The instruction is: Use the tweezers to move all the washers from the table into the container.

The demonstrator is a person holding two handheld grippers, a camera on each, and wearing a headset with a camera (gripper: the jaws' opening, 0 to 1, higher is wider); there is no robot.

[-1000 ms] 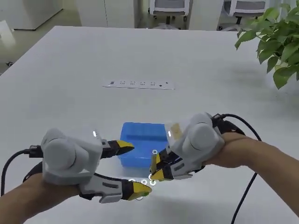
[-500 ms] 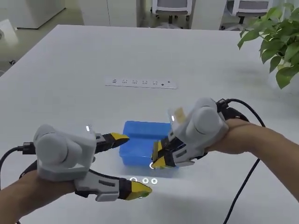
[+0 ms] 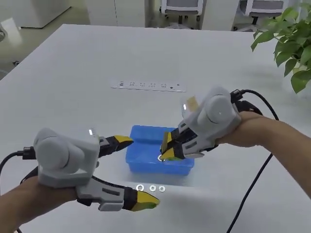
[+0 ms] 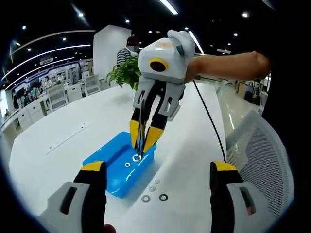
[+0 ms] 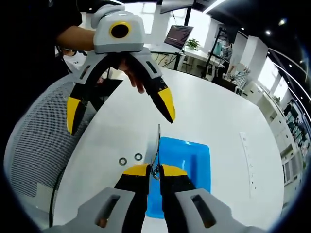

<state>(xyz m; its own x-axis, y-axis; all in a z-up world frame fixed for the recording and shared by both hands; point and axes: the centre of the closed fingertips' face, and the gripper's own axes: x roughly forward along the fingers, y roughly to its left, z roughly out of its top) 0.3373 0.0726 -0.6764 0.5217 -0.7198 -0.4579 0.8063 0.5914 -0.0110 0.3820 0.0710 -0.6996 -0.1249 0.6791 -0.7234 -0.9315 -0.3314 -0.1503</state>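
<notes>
a small washer sits at the tip of thin tweezers, low over the floor of the blue container; whether it is pinched or already lying there cannot be told. the right gripper has its yellow-tipped jaws pressed together on the tweezers, pointing down into the container. a second washer lies inside. three loose washers lie in a row on the table, just on the near side of the container. the left gripper hovers at the near left, jaws spread wide, holding nothing

the step in hand looks like the drop. ease the squeeze only slightly so the tweezers spring apart and the washer falls flat, with the tips low so it cannot bounce over the shallow wall, then lift straight up

the table is plain smooth white, so a nudged washer would likely slide. a socket strip is set into it farther off. a leafy plant stands at the far right, and office chairs stand beyond the far edge
</notes>
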